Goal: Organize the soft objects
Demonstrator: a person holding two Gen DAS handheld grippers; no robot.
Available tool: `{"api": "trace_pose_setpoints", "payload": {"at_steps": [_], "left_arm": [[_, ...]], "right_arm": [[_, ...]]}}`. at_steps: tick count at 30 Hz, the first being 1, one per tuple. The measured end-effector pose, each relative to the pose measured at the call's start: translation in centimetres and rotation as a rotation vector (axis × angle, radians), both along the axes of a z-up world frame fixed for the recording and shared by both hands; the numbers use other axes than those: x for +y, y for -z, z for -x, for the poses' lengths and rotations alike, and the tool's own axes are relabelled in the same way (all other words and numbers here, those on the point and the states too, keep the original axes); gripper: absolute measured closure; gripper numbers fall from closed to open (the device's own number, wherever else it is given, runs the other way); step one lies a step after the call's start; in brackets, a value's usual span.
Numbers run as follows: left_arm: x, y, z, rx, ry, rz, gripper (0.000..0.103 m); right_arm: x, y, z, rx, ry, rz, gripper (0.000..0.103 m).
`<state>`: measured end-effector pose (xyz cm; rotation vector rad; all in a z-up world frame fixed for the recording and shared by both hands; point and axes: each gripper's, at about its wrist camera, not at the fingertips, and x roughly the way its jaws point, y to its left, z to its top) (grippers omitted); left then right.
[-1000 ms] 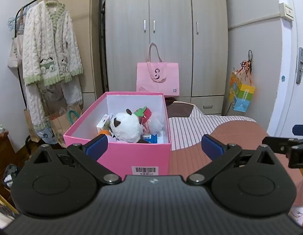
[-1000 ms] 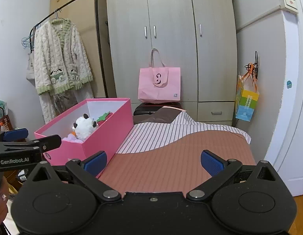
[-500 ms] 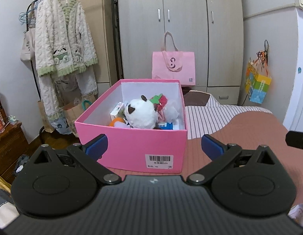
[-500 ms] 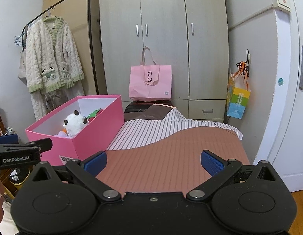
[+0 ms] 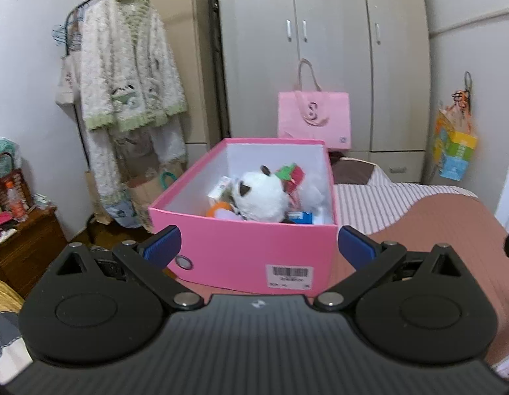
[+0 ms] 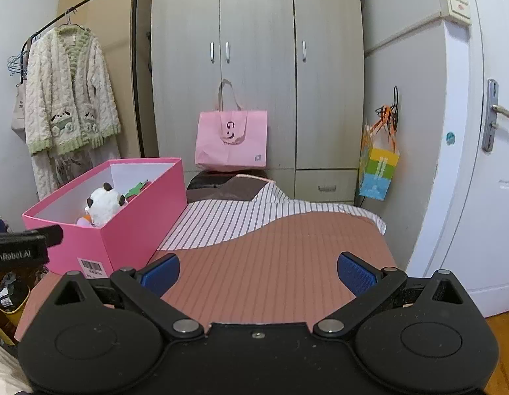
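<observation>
While both claws hang empty above the bed (image 6: 287, 263), a pink box (image 5: 241, 250) of soft toys waits at the bed's left edge, its barcode end turned toward the cameras. The left claw (image 5: 257, 247) stands spread wide, its blue pads (image 5: 162, 242) framing the near end wall of the box, which lies straight ahead and close by. The right claw (image 6: 257, 271), equally wide apart and holding nothing, points down the striped bedcover; from it the box (image 6: 122, 223) sits off to the left and farther away, with the left claw's black tip showing at that view's left edge.

Inside the box, a white plush (image 5: 261, 197) with dark ears rests on top of the heap, roughly mid-length and toward the right wall, beside a red-and-green toy (image 5: 290, 174) and a few smaller items too jumbled to name. The box's long axis runs away from the left claw, toward the wardrobe (image 6: 254, 65) and the pink bag (image 6: 231, 141) propped against it.

Judging by the layout, the left claw is the nearer one and is lined up with the box's length, so any reach for the plush would go forward over the near wall and down. The right claw would have to cross leftward over the side wall. No soft object is visible on the bedcover itself. A fleece robe (image 5: 129, 75) hangs on the rail behind.
</observation>
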<state>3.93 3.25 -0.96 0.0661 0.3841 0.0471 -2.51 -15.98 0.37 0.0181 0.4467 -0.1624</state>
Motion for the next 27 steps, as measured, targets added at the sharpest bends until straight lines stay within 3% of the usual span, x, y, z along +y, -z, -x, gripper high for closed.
{"api": "trace_pose_setpoints", "payload": {"at_steps": [8,27], "left_arm": [[-0.1,0.3,0.3,0.026,-0.032,0.001,0.000],[-0.3,0.5,1.2,0.017,0.030,-0.020,0.000]], "right_arm": [[0.3,-0.1,0.7,-0.019,-0.002,0.020,0.000],[0.2,0.7,0.6,-0.024,0.010,0.021,0.000]]}}
